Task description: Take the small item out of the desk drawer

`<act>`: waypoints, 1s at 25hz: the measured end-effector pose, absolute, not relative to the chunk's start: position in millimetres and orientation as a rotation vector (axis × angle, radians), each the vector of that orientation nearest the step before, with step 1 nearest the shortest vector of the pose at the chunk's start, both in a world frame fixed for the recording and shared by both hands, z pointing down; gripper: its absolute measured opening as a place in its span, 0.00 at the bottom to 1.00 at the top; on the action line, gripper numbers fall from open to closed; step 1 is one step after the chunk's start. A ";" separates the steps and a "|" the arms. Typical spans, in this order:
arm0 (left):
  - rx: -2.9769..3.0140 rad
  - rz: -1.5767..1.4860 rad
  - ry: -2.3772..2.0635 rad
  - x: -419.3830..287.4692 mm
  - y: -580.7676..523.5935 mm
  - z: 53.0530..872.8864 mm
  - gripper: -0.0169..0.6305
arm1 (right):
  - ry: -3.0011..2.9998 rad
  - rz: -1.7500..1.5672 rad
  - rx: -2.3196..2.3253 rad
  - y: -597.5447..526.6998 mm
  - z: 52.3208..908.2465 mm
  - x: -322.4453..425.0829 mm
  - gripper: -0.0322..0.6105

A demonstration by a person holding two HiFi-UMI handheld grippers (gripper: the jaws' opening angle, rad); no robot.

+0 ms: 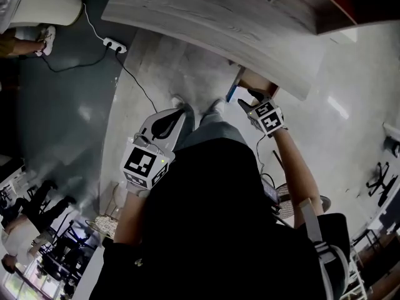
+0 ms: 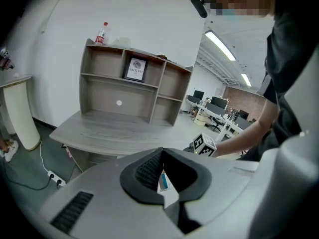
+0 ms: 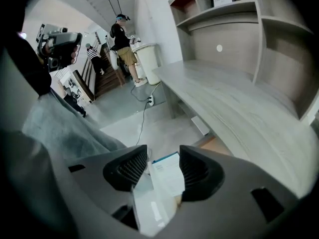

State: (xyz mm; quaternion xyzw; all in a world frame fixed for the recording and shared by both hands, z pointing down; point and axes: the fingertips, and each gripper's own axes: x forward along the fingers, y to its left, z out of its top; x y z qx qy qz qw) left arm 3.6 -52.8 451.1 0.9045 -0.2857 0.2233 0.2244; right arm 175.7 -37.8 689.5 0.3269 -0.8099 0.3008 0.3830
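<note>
An open drawer [image 1: 256, 82] juts out from under the grey desk [image 1: 206, 24]. My right gripper [image 1: 247, 102] is at the drawer's front, beside a small white box with a blue edge [image 1: 232, 93]. In the right gripper view that box [image 3: 168, 176] lies between the jaws of the right gripper [image 3: 163, 154], which stand open: it is close to the right pad, with a gap at the left pad. My left gripper [image 1: 169, 122] hangs lower left, away from the desk. In its own view the left gripper [image 2: 162, 159] has narrow jaws with a small white-and-blue item [image 2: 163, 181] between them.
A shelf unit [image 2: 132, 91] stands on the desk, with a bottle [image 2: 101, 34] on top. A power strip [image 1: 114, 45] and its cable lie on the floor at left. My shoes [image 1: 215, 108] are just before the desk. People [image 3: 122, 41] stand far off by a white bin [image 3: 149, 61].
</note>
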 end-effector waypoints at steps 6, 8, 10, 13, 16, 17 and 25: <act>2.454 0.647 -0.807 -4.7 -58.7 462.4 0.04 | -2.011 0.753 0.690 -41.3 741.5 175.0 0.39; 2.449 0.662 -0.811 -8.0 -61.7 467.1 0.04 | -1.993 0.746 0.653 -43.1 757.8 175.3 0.41; 2.431 0.670 -0.827 -13.9 -64.1 471.8 0.04 | -1.959 0.745 0.603 -40.1 777.2 177.9 0.42; 2.396 0.671 -0.870 -23.7 -66.1 477.1 0.04 | -1.907 0.732 0.526 -33.1 804.2 184.8 0.44; 2.372 0.677 -0.898 -31.1 -67.9 482.6 0.04 | -1.897 0.711 0.462 -34.3 818.7 184.4 0.47; 2.367 0.682 -0.905 -33.3 -68.4 484.3 0.04 | -1.905 0.704 0.442 -36.4 820.6 181.6 0.49; 2.331 0.702 -0.973 -53.6 -65.5 488.0 0.04 | -1.841 0.674 0.232 -21.0 851.3 178.5 0.51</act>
